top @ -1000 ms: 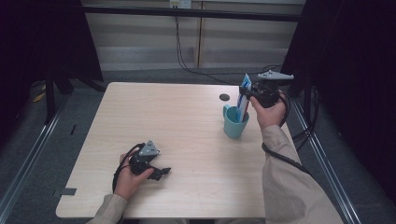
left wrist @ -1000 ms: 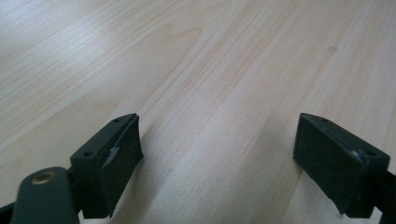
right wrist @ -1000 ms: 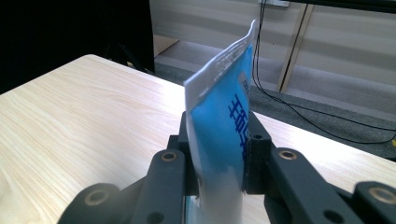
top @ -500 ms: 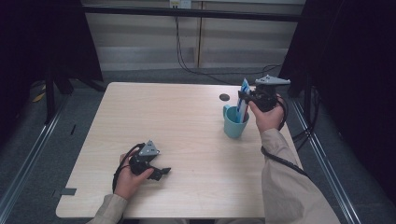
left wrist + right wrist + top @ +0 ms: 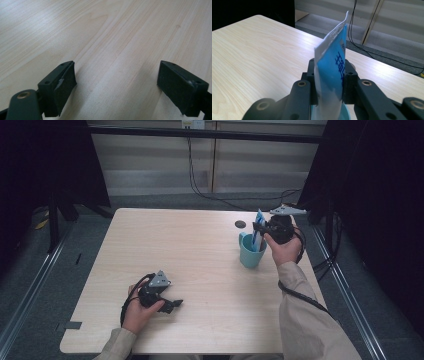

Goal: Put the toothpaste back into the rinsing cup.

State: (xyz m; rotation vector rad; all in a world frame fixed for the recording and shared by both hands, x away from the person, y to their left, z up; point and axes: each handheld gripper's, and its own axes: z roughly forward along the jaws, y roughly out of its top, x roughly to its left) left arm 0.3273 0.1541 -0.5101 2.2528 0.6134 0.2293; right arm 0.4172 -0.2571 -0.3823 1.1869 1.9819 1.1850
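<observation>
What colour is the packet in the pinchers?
Blue and white, with dark blue writing: the packet shows best in the right gripper view.

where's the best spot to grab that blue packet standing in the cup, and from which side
Grip the upper part of the blue packet, across its two flat faces, coming from above the cup. It is thin and flat and stands upright with its lower end inside the cup, so only the top is free. The right gripper holds it that way, jaws shut on both faces.

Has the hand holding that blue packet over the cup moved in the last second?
Hardly. The right gripper keeps the blue packet clamped at the teal cup, having only edged slightly left relative to the cup.
</observation>
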